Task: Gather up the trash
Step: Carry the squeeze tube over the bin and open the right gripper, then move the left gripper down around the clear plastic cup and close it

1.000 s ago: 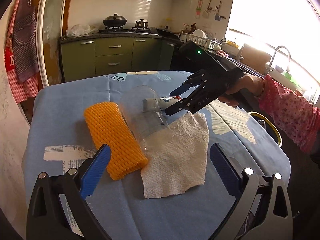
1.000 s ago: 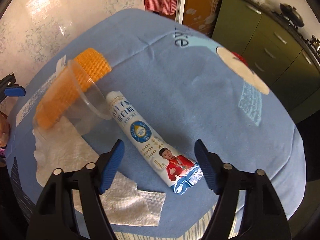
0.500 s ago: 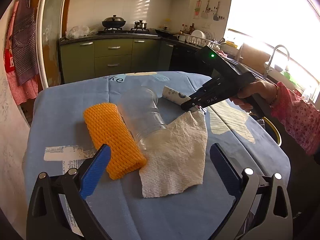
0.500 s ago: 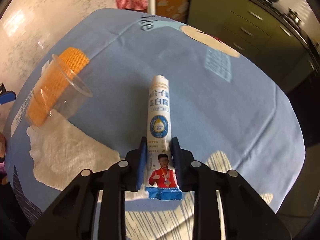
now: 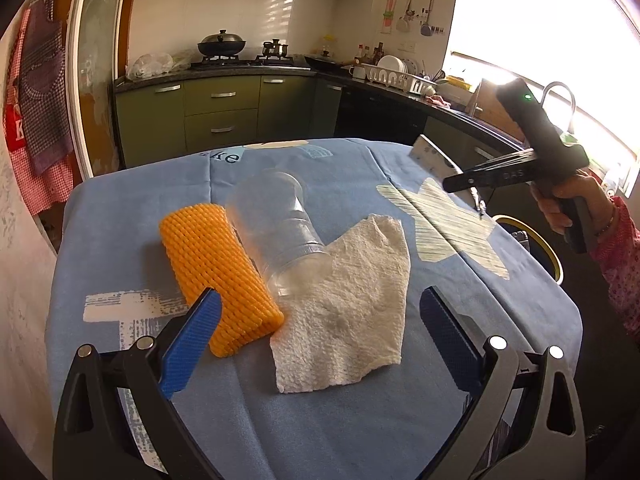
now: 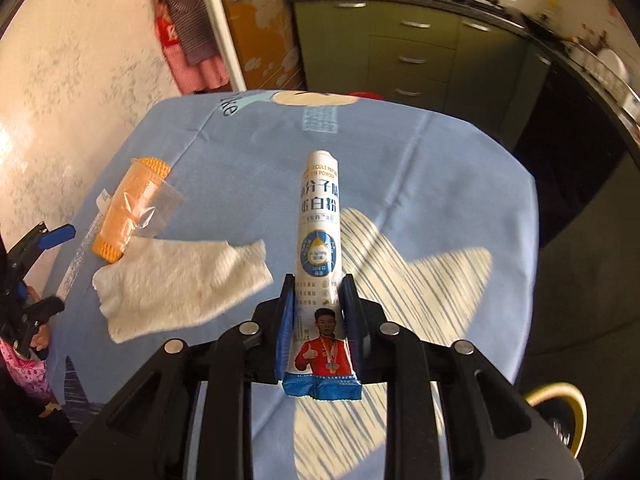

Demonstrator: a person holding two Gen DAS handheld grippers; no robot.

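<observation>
My right gripper (image 6: 318,296) is shut on a white stick packet (image 6: 320,216) with blue print and a pictured person, lifted above the blue tablecloth (image 6: 400,152). From the left wrist view that gripper (image 5: 460,178) hangs over the table's right side, the packet (image 5: 430,154) sticking out behind it. My left gripper (image 5: 316,312) stands open near the front edge, nothing between its fingers. Ahead of it lie an orange foam net (image 5: 216,268), a clear plastic cup (image 5: 280,224) on its side, and a white paper towel (image 5: 352,304).
A yellow-rimmed bin (image 5: 536,244) stands beside the table at the right, also seen at the lower right in the right wrist view (image 6: 560,404). Green kitchen cabinets (image 5: 216,116) and a counter with a stove run behind. Aprons hang at the left wall (image 5: 36,120).
The right gripper closed on the stick packet, lifted it off the cloth and carried it to the right, rolling as it went. The left gripper has stayed put.
</observation>
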